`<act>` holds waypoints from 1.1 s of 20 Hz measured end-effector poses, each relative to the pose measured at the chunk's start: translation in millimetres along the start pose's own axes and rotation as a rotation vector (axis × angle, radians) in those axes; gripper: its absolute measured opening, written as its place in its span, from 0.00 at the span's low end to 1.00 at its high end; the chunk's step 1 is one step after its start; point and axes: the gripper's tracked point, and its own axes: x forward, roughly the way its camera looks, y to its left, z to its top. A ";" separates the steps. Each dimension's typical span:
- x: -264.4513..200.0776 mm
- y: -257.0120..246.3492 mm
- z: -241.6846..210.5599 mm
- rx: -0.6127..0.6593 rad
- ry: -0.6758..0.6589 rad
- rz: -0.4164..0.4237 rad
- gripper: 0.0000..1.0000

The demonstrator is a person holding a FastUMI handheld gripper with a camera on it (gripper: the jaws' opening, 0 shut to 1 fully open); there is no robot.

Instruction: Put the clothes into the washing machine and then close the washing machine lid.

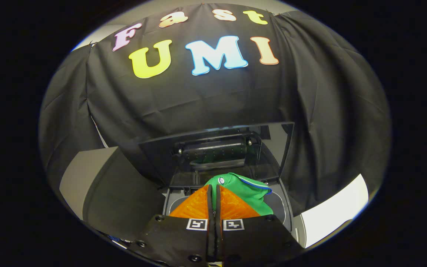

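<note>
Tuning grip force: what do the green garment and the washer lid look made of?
Green garment, pinched in the shut gripper: soft knit fabric, matte, going by its folds and blue-trimmed edge. Washer lid, standing open behind it: likely dark tinted glass or plastic, glossy, since it shows reflections.

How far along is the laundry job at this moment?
Done: the washing machine lid stands raised, so the opening is ready. In hand: the hand-held gripper is shut on a green garment, which hangs just ahead of the fingers above the washing machine. Left: lower and release the garment into the tub, then swing the lid down. Whether other clothes are already inside cannot be told.
</note>
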 end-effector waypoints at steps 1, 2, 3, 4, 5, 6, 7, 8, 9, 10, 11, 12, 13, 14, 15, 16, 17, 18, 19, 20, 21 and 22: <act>5.9 -1.8 -7.5 0.002 0.008 -0.003 0.01; 11.8 -3.7 -15.6 -0.001 0.017 -0.006 0.02; 17.5 -5.4 -22.6 -0.004 0.024 -0.011 0.01; 22.9 -7.0 -28.6 -0.011 0.025 -0.015 0.02; 27.6 -8.6 -35.9 -0.019 0.027 -0.022 0.02; 33.3 -10.9 -41.8 -0.025 0.029 -0.029 0.02; 39.0 -12.3 -46.6 -0.030 0.035 -0.033 0.02; 44.1 -13.5 -51.8 -0.030 0.039 -0.035 0.02; 49.0 -15.2 -56.9 -0.026 0.045 -0.036 0.01; 54.4 -16.0 -65.1 -0.022 0.055 -0.036 0.02; 59.9 -16.4 -72.7 -0.022 0.067 -0.039 0.02; 66.2 -18.6 -81.1 -0.025 0.079 -0.046 0.02; 71.6 -20.9 -89.2 -0.028 0.088 -0.053 0.02; 76.5 -22.7 -98.7 -0.031 0.100 -0.058 0.02; 82.7 -23.5 -106.8 -0.032 0.114 -0.057 0.02; 89.0 -23.6 -113.4 -0.027 0.122 -0.052 0.02; 93.2 -26.3 -121.1 -0.026 0.133 -0.052 0.01; 99.2 -28.5 -128.6 -0.029 0.145 -0.061 0.02; 105.4 -30.5 -137.2 -0.037 0.159 -0.068 0.02; 111.8 -31.5 -144.2 -0.044 0.174 -0.073 0.02; 113.9 -31.5 -149.6 -0.047 0.182 -0.080 0.02; 117.6 -32.2 -153.8 -0.045 0.187 -0.084 0.02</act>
